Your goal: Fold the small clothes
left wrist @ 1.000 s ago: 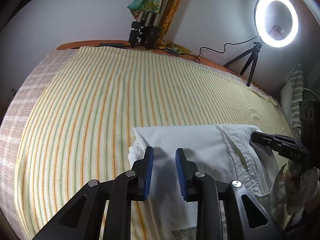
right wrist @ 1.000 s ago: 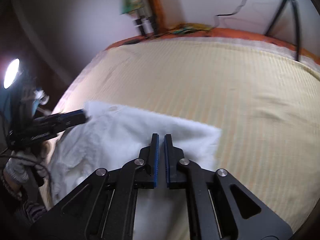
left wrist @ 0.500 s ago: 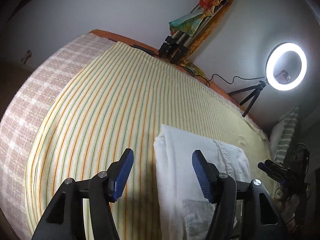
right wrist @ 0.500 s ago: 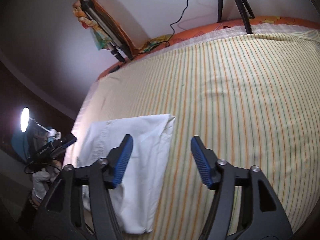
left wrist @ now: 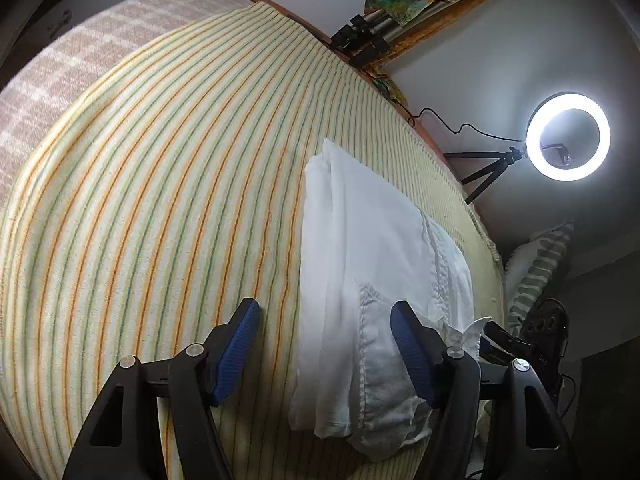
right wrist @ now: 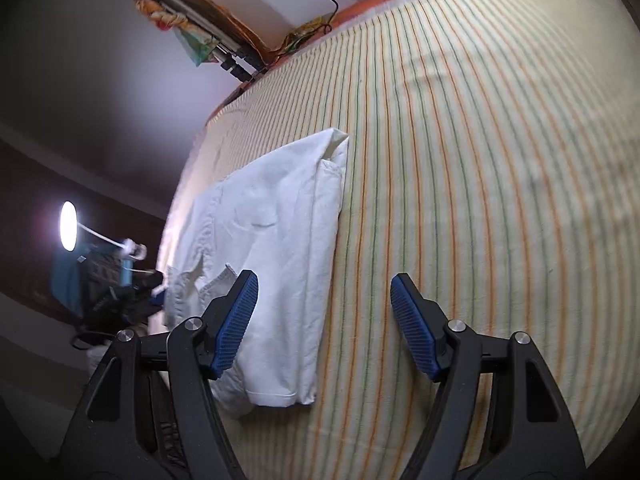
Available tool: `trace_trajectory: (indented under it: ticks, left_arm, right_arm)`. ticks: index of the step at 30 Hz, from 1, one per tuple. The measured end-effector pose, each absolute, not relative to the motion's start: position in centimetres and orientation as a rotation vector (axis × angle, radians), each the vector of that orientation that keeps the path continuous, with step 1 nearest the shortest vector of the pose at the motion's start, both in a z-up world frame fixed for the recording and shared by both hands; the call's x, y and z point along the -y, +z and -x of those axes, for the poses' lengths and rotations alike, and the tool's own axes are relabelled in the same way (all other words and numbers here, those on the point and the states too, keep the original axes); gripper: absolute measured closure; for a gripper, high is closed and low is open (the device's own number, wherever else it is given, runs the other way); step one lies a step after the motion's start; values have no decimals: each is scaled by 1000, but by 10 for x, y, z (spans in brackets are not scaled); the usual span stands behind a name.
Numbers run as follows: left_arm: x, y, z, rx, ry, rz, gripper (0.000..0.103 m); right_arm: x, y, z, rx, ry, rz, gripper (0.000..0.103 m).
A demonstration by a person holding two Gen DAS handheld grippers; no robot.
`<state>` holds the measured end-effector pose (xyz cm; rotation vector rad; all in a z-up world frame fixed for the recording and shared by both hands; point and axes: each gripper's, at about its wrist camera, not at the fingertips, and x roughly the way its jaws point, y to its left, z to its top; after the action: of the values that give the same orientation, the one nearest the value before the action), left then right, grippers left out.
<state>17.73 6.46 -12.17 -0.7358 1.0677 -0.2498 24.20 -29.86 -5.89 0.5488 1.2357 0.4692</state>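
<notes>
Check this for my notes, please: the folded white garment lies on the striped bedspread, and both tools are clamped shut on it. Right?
Not quite. The folded white garment does lie on the striped bedspread, but the left tool and right tool have just been opening and grip nothing, as both wrist views show.

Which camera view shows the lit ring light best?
The left wrist view: the ring light faces the camera as a full glowing circle on its small tripod. The right wrist view shows it only edge-on, a narrow bright oval at far left.
</notes>
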Motion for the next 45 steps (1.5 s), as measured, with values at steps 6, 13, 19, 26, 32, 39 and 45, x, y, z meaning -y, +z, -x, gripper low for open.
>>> trace_trajectory:
  ticks: [6,13,19,26,32,39,45]
  left_arm:
    - [-63,-123,-183,-1061,-245,742,44]
    - [-54,-127,-191,-1060,-262,755,59]
    - [-39,-124,-196,-1060,-251,676,77]
    - [-29,-107,-190,-1015,-254,573,89]
    - [-14,-83,-184,-958,-281,504,92]
    - [19,-66,-186,-936,-351,452,93]
    - [62,-45,-204,-902,-426,406,93]
  right_arm:
    - [298,-68,-242,-1224,495,-593,32]
    - [298,-82,-244,-1225,529,-690,47]
    - [283,-97,-253,-1255,525,-710,79]
    - [268,-74,-252,-1186,557,-574,92]
    - [260,-51,-250,-1139,578,-502,94]
    - [276,-18,-248,-1066,575,-452,95]
    - [311,3,-255,-1001,532,-465,95]
